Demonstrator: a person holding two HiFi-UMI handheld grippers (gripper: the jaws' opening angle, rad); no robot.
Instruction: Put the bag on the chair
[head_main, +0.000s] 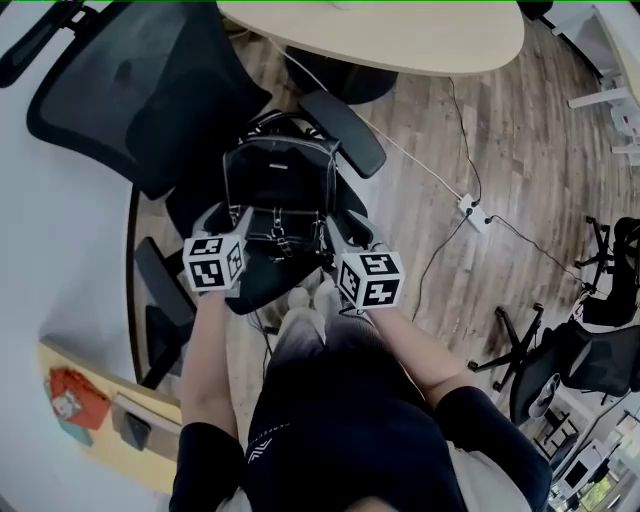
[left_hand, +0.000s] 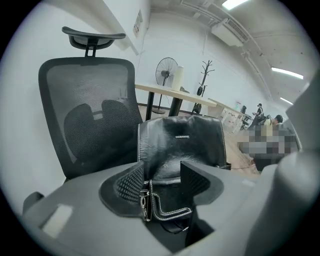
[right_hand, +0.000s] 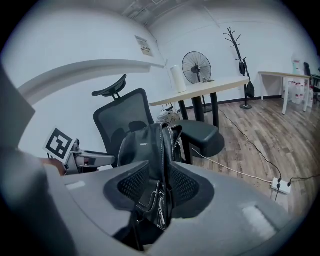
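Observation:
A black leather bag (head_main: 280, 175) stands upright on the seat of a black mesh office chair (head_main: 130, 80), its back toward the backrest. My left gripper (head_main: 228, 218) is at the bag's front left. In the left gripper view, the bag (left_hand: 182, 145) has its front pocket filling the gap of the left gripper (left_hand: 162, 177), and both pads lie against it. My right gripper (head_main: 345, 228) is at the front right. In the right gripper view, the narrow side of the bag (right_hand: 145, 145) sits between the parted pads of the right gripper (right_hand: 159, 182).
A round wooden table (head_main: 400, 35) stands just behind the chair. The chair's right armrest (head_main: 345, 130) juts out beside the bag. A power strip (head_main: 470, 208) and its cables lie on the wood floor to the right. More chairs (head_main: 590, 350) stand at the far right.

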